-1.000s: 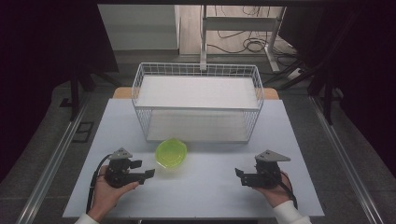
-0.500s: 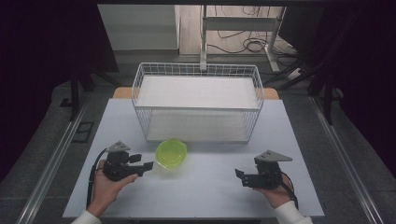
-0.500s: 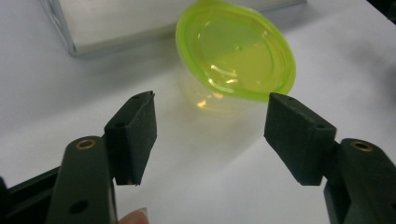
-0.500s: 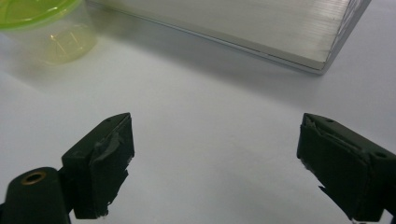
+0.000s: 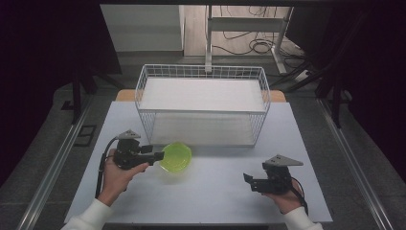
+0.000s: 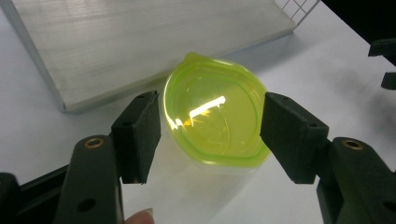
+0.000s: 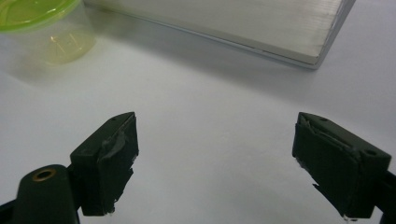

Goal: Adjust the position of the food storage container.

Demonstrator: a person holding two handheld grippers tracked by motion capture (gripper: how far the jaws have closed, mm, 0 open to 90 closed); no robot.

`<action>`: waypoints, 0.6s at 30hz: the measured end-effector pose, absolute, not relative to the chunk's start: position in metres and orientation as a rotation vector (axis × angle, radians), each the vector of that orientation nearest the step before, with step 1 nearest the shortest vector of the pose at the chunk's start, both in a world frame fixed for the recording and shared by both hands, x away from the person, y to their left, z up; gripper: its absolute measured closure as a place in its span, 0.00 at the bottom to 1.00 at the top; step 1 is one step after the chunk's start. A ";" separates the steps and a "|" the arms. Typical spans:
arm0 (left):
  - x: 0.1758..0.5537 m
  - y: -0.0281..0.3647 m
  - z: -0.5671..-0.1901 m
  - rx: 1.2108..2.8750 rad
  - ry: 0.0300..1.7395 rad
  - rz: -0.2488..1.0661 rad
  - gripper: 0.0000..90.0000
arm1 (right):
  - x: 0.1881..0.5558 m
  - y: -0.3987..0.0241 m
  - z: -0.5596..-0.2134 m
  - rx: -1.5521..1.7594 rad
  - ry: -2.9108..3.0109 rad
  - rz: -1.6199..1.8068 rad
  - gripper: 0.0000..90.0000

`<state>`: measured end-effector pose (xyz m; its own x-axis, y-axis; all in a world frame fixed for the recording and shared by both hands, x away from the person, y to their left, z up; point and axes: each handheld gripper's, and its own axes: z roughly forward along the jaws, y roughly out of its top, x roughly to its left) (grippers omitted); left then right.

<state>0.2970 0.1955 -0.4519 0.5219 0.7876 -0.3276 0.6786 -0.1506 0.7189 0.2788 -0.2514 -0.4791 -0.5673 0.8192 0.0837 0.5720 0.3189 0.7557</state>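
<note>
A small clear tub with a lime-green lid point(image 5: 176, 157) stands on the white table, left of centre, just in front of the wire basket. My left gripper point(image 5: 161, 156) reaches it from the left. In the left gripper view the tub point(image 6: 212, 121) sits framed between the two pads of that gripper point(image 6: 210, 100); the jaws have just been closing, and I see no pad pressing on it. My right gripper point(image 5: 249, 181) rests low at the front right. Its jaws point(image 7: 215, 121) have been closing slightly too, with bare table between them. The tub point(image 7: 42, 28) lies far off at that view's upper left.
A white wire basket point(image 5: 203, 111) with a pale board lying in it point(image 6: 140, 42) stands at the back of the table point(image 5: 215, 201). Dark floor, metal rails and cables surround the table.
My left gripper has moved up and to the right, from clear of the tub to its left rim. The right gripper has stayed where it was.
</note>
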 end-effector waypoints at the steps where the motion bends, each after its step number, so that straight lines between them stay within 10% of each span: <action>1: 0.299 0.195 -0.450 1.880 1.206 0.151 0.42 | 0.279 -0.251 -0.480 1.247 2.277 1.103 0.16; 18: 0.344 0.191 -0.451 1.948 1.245 0.178 0.64 | 0.281 -0.248 -0.485 1.258 2.293 1.067 0.16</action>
